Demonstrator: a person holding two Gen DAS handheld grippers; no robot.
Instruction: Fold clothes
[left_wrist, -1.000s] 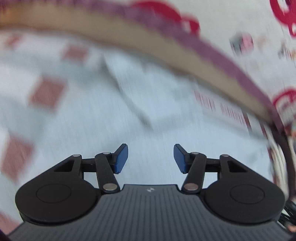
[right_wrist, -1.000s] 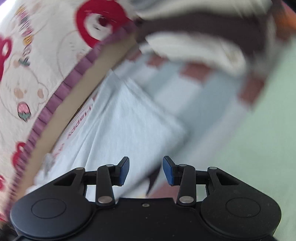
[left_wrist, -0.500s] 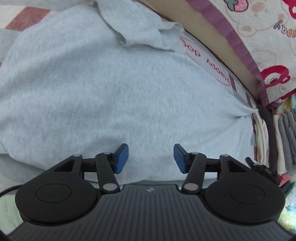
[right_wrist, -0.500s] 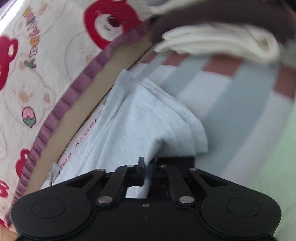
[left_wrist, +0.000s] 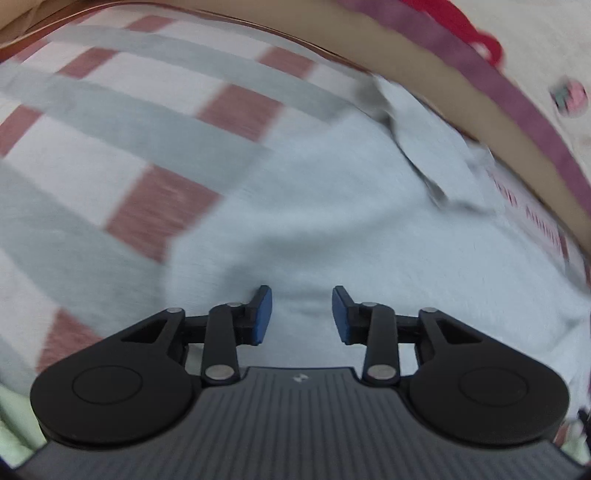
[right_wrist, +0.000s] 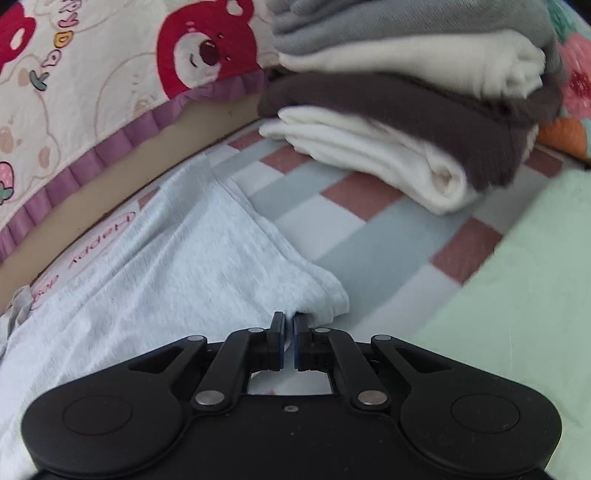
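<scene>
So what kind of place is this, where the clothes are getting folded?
Most likely a bed in a bedroom. A checked sheet covers the soft surface, a bear-print pillow with a purple frill lies along its edge, and a stack of folded clothes sits near the pale blue T-shirt.

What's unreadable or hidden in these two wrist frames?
- Left wrist: motion blur; red print on the light grey shirt is illegible.
- Right wrist: right gripper body hides the shirt's near edge.
- Folded stack: top cut off by the frame.
- Left gripper: contact with the shirt unclear.
</scene>
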